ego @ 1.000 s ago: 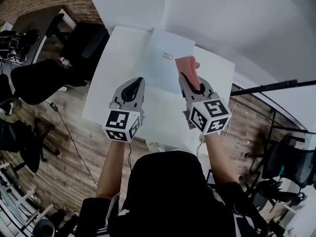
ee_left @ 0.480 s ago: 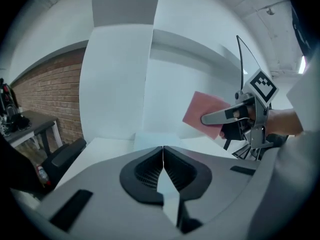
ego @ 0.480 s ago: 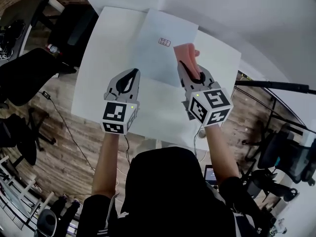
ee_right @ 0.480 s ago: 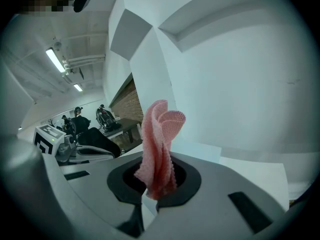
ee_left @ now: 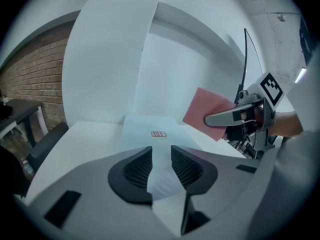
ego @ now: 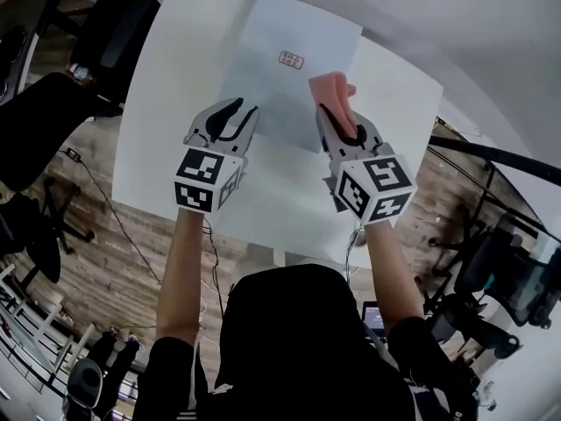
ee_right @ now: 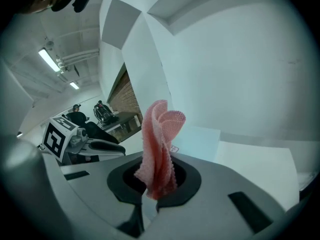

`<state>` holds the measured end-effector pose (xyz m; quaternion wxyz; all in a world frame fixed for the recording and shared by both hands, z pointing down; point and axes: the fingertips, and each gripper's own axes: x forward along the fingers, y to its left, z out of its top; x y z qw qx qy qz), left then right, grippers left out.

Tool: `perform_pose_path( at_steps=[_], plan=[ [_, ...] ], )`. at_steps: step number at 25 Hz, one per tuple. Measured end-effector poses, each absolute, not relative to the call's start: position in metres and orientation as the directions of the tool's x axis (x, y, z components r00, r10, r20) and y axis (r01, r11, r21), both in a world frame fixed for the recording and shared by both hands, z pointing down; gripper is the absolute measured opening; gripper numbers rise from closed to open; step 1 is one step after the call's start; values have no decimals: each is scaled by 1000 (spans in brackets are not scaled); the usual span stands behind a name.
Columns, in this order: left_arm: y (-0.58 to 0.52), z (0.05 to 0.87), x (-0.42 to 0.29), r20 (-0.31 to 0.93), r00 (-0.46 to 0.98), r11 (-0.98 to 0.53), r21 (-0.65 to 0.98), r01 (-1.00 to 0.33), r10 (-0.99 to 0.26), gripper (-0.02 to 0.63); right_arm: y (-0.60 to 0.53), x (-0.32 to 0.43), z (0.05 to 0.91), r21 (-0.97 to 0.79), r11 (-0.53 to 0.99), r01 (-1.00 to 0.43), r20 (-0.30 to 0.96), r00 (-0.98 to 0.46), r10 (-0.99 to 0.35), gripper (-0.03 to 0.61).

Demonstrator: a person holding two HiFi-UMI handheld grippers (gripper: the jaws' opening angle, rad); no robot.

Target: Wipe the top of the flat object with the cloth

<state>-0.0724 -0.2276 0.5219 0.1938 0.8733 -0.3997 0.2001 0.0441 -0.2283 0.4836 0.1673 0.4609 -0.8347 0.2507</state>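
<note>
While your R gripper (ego: 333, 119) is clenched on the pink cloth (ego: 331, 92), a nubbly knit rag bunched into upright folds btwn the black pads, it holds that cloth in the air over the right edge of the flat object (ego: 272, 95). That's a thin, smooth, pale-blue rectangular sheet w/ a small printed label (ego: 291, 59) near its far end, lying flat on the white table (ego: 158, 121). Your L gripper (ego: 235, 108) is at the sheet's near-left edge. Its ribbed jaws have just been opening and are now part-way apart, w/ nothing btwn them.
</note>
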Motion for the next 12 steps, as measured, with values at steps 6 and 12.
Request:
perform_pose_path(
  at_steps=[6,12],
  plan=[
    [-245,543,-63,556,615,-679,117,-725,-560,215,-237,45,500,-291,437,-851,511,-525,-680,44],
    [-250,557,-52,603,631,-742,94,-664,-488,295,-243,47,510,-300,445,-844,516,-535,-669,44]
  ],
)
